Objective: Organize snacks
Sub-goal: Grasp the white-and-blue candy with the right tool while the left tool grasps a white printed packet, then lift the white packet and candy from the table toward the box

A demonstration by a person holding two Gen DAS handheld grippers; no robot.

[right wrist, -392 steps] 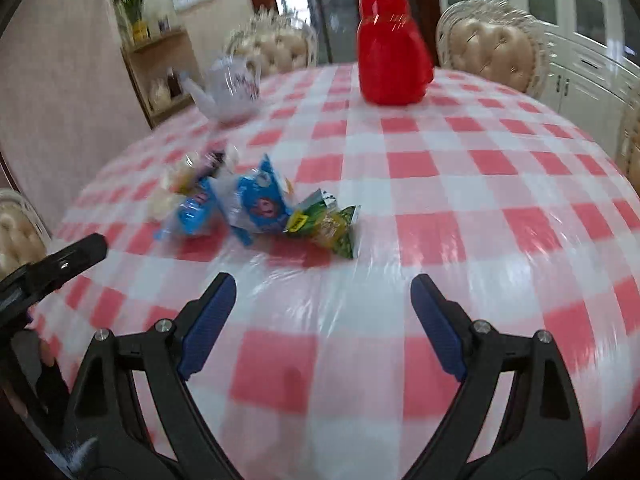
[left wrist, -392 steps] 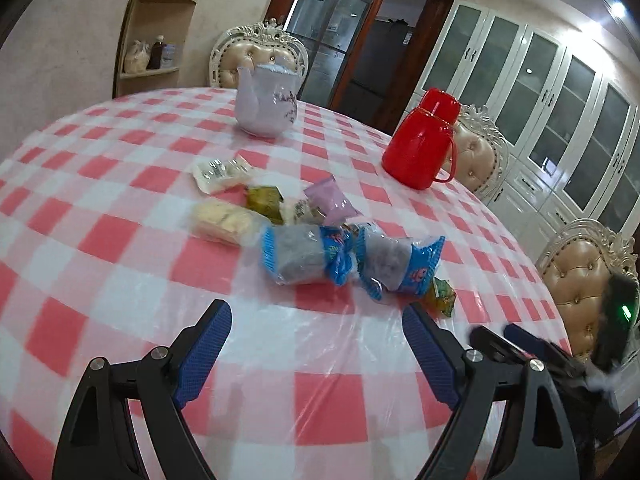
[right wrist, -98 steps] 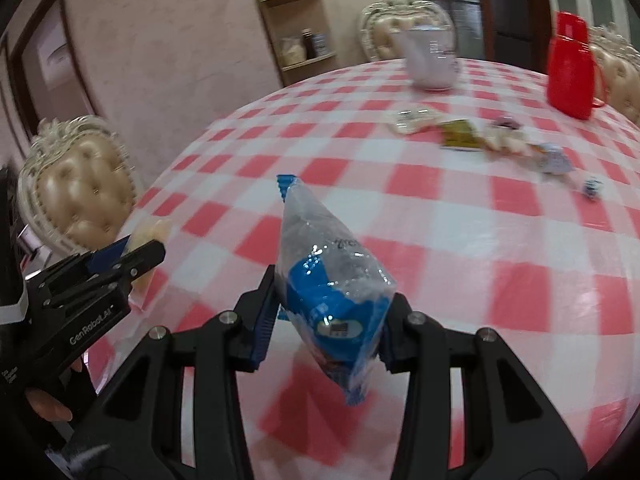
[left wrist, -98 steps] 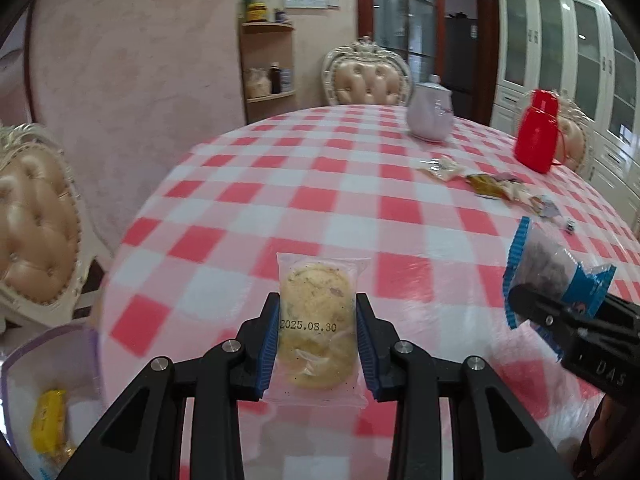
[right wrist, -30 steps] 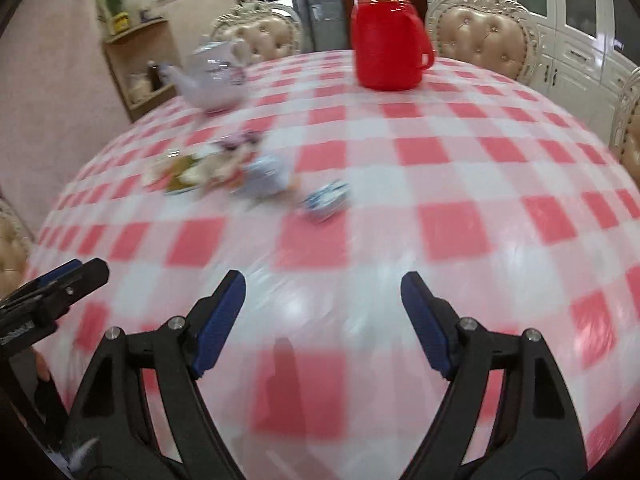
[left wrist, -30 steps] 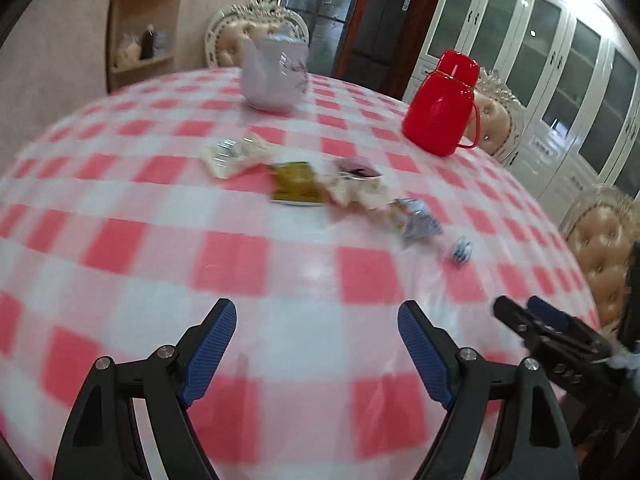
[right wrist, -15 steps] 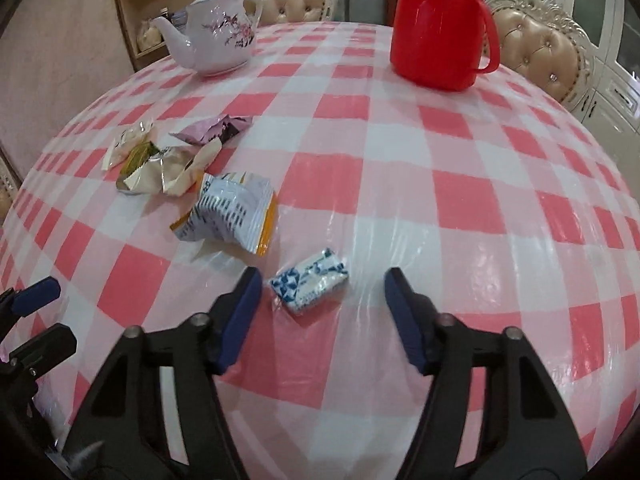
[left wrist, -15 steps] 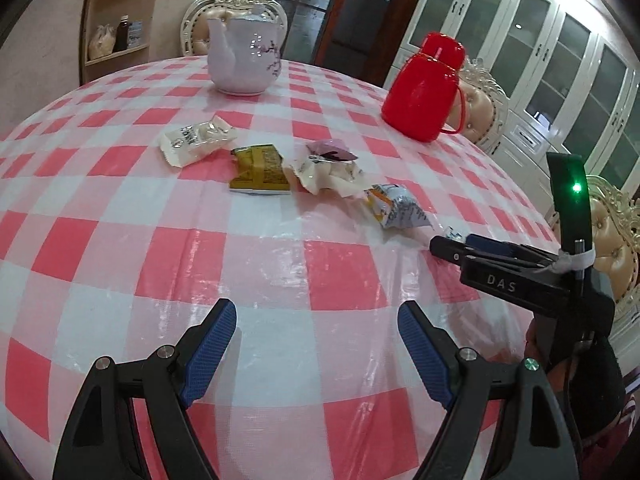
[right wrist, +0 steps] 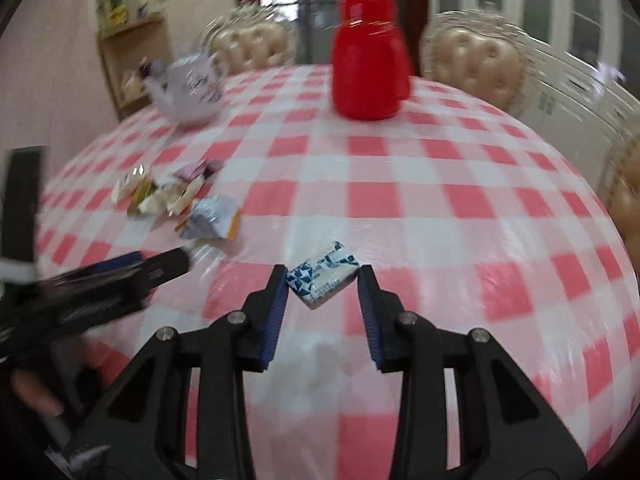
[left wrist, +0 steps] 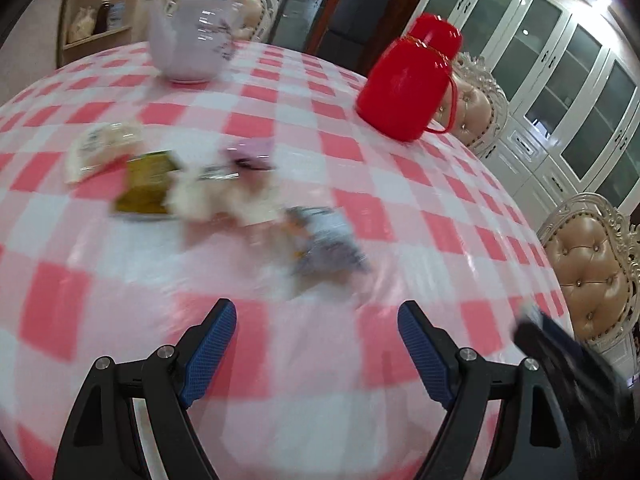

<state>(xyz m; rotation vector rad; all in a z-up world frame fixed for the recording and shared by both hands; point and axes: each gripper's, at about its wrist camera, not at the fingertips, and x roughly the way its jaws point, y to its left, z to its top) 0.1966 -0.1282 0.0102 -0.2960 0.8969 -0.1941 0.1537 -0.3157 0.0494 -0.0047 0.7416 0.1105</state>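
Right wrist view puts the small blue-and-white packet between my right gripper fingers, which are closing on it; the left pad touches its near corner and the right pad sits against its far edge, so it looks pinched, with its lower corner resting on the red-and-white checked tablecloth. Just beyond it to the left lies a silver packet with an orange edge, and past that a loose cluster of 4 or so wrappers: a cream one, a green one, a clear one and a pale purple one. My left gripper comes in from the left edge of this view, blurred, its tips near the silver packet but apart from it. In the left wrist view my left gripper stands wide open with nothing between its blue pads, hovering over bare cloth short of the same silver packet, which is smeared by motion. Farther back stand a red thermos jug and a white teapot, well apart from the snacks, with padded cream chairs around the table and white glass-door cabinets behind.
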